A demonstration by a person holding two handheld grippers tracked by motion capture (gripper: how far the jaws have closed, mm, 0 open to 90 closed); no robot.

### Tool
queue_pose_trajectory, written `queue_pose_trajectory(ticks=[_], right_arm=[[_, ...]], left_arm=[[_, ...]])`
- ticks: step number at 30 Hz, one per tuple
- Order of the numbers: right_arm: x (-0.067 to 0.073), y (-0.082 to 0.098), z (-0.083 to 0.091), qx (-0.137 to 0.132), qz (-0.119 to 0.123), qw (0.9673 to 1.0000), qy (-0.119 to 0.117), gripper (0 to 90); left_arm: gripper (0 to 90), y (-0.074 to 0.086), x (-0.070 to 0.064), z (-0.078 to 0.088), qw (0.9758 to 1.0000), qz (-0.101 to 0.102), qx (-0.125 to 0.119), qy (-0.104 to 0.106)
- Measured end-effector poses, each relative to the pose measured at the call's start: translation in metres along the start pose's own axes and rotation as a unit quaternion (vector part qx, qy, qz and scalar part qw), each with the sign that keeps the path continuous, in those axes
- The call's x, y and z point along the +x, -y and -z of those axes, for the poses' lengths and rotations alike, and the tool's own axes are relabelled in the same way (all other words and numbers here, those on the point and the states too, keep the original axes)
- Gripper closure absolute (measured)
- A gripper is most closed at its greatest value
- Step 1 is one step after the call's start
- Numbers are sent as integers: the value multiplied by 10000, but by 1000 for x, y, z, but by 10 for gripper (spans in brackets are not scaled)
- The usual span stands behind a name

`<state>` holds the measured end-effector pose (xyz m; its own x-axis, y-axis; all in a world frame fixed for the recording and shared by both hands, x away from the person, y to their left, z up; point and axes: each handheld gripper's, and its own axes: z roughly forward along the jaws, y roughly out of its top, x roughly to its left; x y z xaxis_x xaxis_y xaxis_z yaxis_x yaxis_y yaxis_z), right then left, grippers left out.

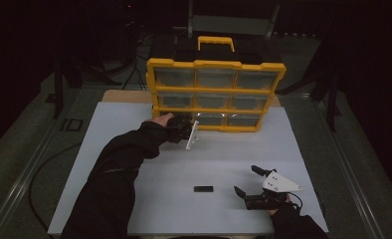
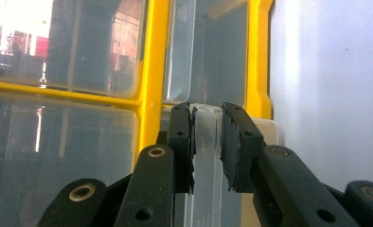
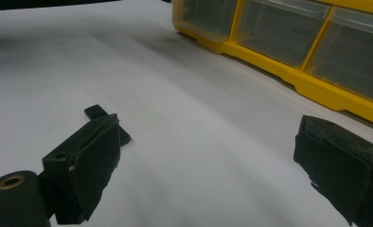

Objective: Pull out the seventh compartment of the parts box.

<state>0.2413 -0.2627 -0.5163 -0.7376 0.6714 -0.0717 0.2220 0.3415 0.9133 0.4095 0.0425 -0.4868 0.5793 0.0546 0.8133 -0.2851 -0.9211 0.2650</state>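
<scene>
The clear drawer tab [image 2: 206,142] on the bottom row of the yellow organiser cabinet [image 1: 216,64] sits pinched between the narrowed jaws of the left gripper [image 2: 207,149], at the white table's [image 1: 134,124] far side. Near the front edge, the right gripper [image 1: 247,180] rests spread wide, beside a small black block [image 1: 203,189].

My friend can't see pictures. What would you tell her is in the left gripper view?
The left claw has its two black jaws closed around the clear plastic pull tab of a see-through drawer. Behind it is the yellow frame of a storage box with more clear drawers, and the white table shows at the right.
</scene>
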Motion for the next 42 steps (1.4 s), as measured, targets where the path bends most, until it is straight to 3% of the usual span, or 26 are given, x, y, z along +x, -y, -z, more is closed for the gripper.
queue_pose_trajectory(ticks=[22, 42], right_arm=[[0, -1, 0, -1, 6, 10000, 22, 81], [1, -1, 0, 22, 35, 10000, 26, 81]], left_arm=[[753, -8, -16, 24, 10000, 36, -62, 67], [753, -13, -21, 36, 9998, 42, -64, 172]])
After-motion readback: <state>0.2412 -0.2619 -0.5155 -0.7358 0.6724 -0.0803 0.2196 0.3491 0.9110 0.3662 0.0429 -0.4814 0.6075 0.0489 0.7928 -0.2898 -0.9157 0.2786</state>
